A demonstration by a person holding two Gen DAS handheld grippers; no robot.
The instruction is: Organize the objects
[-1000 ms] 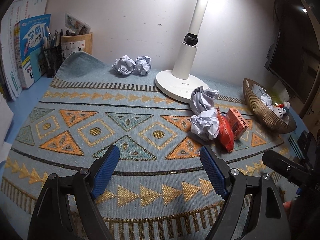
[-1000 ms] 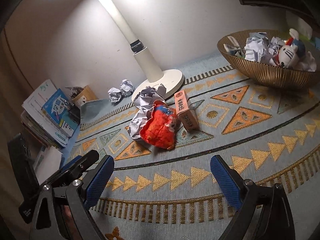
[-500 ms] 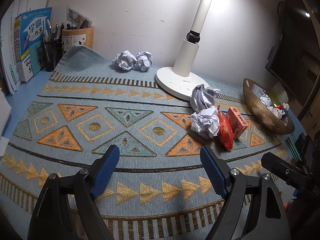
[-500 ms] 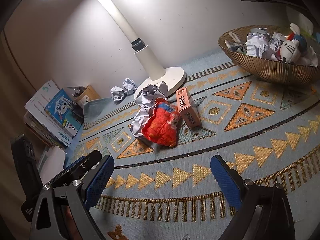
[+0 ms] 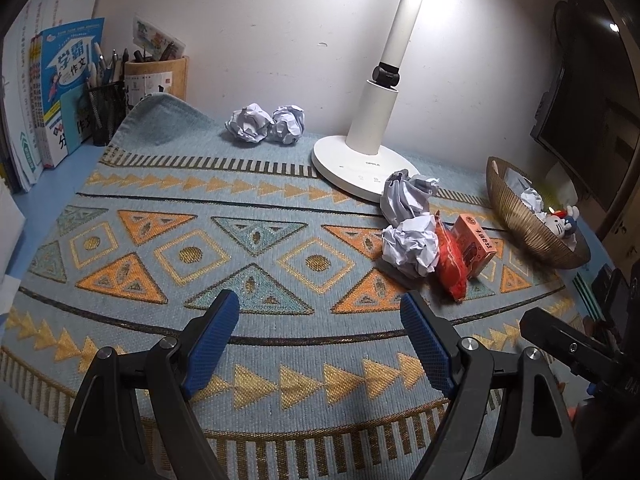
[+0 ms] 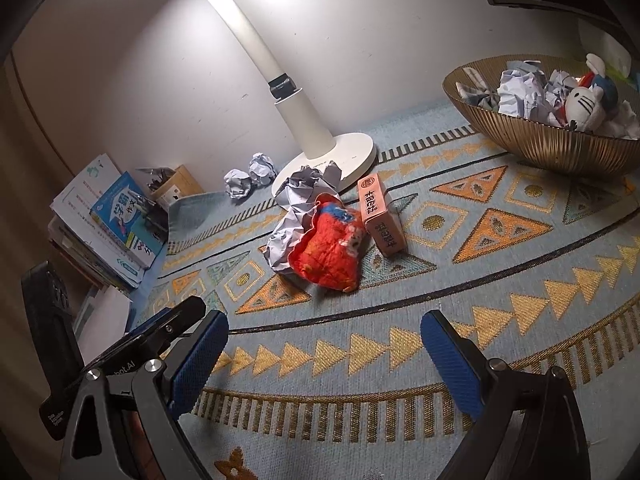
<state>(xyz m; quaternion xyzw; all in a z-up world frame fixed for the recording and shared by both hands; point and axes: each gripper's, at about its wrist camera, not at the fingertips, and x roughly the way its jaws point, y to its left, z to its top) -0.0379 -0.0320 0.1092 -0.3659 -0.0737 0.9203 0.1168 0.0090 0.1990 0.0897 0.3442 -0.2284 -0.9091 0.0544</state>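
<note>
Two crumpled paper balls [image 5: 409,245] [image 6: 298,188], a red snack bag [image 5: 451,268] [image 6: 329,248] and an orange box [image 5: 474,247] [image 6: 380,213] lie together on the patterned mat by the lamp base. Two more paper balls [image 5: 266,124] [image 6: 250,176] lie at the back near the wall. A gold ribbed bowl [image 5: 520,220] [image 6: 536,140] at the right holds paper balls and a small plush toy [image 6: 584,102]. My left gripper [image 5: 320,332] is open and empty over the mat's front. My right gripper [image 6: 324,352] is open and empty, short of the red bag.
A white desk lamp [image 5: 364,160] [image 6: 324,152] stands at the back centre. Books [image 5: 60,92] and pen holders [image 5: 156,76] stand at the back left. A dark monitor [image 5: 580,100] is at the right. The right gripper's body [image 5: 580,352] shows at the left view's lower right.
Both grippers have drawn slightly nearer and shifted a little over the mat. Both stay open. The objects have not moved.
</note>
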